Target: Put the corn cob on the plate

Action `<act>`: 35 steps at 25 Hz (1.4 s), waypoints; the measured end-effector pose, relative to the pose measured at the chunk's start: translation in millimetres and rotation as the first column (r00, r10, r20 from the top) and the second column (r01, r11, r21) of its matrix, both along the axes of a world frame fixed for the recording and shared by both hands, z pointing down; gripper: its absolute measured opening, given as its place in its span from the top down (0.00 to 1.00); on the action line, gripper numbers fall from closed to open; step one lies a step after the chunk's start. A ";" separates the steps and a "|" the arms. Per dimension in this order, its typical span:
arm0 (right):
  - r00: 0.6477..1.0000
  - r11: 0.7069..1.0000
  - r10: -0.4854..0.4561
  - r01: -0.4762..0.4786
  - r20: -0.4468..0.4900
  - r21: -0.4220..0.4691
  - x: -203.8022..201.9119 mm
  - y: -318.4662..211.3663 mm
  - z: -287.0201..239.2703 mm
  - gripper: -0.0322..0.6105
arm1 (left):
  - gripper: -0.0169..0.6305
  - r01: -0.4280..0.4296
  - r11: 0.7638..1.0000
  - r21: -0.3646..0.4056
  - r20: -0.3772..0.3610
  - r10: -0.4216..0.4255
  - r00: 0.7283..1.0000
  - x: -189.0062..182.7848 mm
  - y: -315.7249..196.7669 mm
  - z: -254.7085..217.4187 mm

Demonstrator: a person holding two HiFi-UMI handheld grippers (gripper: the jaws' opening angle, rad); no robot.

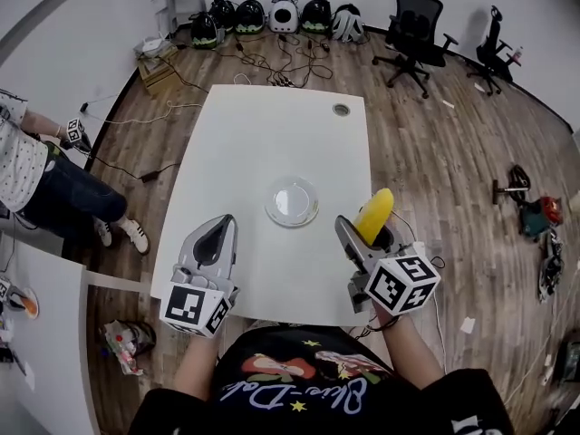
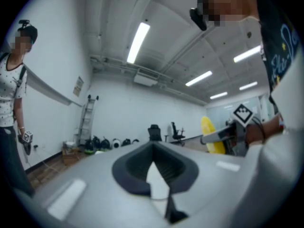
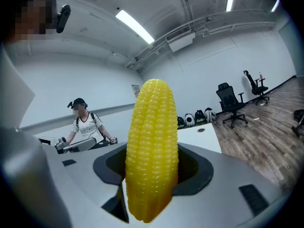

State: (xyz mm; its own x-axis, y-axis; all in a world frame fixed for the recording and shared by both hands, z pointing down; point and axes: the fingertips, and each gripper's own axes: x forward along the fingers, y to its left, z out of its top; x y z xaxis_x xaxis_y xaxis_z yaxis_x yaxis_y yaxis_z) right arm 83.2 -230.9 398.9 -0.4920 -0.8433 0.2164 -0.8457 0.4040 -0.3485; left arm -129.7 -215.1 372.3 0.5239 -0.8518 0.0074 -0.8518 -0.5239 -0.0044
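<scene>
A yellow corn cob [image 1: 374,214] stands up out of my right gripper [image 1: 366,235], which is shut on its lower end, above the right front part of the white table [image 1: 272,134]. In the right gripper view the corn cob [image 3: 152,151] fills the middle and hides the right gripper [image 3: 151,184] jaws behind it. A small round white plate [image 1: 292,202] lies at the table's middle, left of the cob and a little farther away. My left gripper [image 1: 220,234] hovers over the front left of the table, jaws together and holding nothing. In the left gripper view, past the left gripper [image 2: 156,177], the corn cob [image 2: 208,133] shows at the right.
A person [image 1: 36,175] stands left of the table holding a marked cube. A round cable hole [image 1: 341,110] sits near the table's far edge. Office chairs [image 1: 414,33], helmets [image 1: 272,14] and cables lie on the wooden floor behind; bags [image 1: 535,214] lie at the right.
</scene>
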 end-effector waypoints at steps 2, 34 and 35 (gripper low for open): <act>1.000 0.998 -0.013 0.015 0.024 -0.066 -8.4 -9.6 14.8 0.56 | 0.98 -0.027 0.999 -0.028 0.001 0.028 1.000 1.4 -4.4 4.9; 0.752 0.841 -0.434 0.141 -0.496 -0.523 -110.8 -141.3 211.7 0.56 | 0.98 0.010 0.989 -0.145 -0.069 -0.020 0.997 -62.4 -52.8 41.9; 0.751 0.837 -0.436 0.137 -0.495 -0.529 -110.0 -139.1 214.5 0.56 | 0.98 0.008 0.989 -0.147 -0.071 -0.018 0.997 -61.5 -52.3 42.5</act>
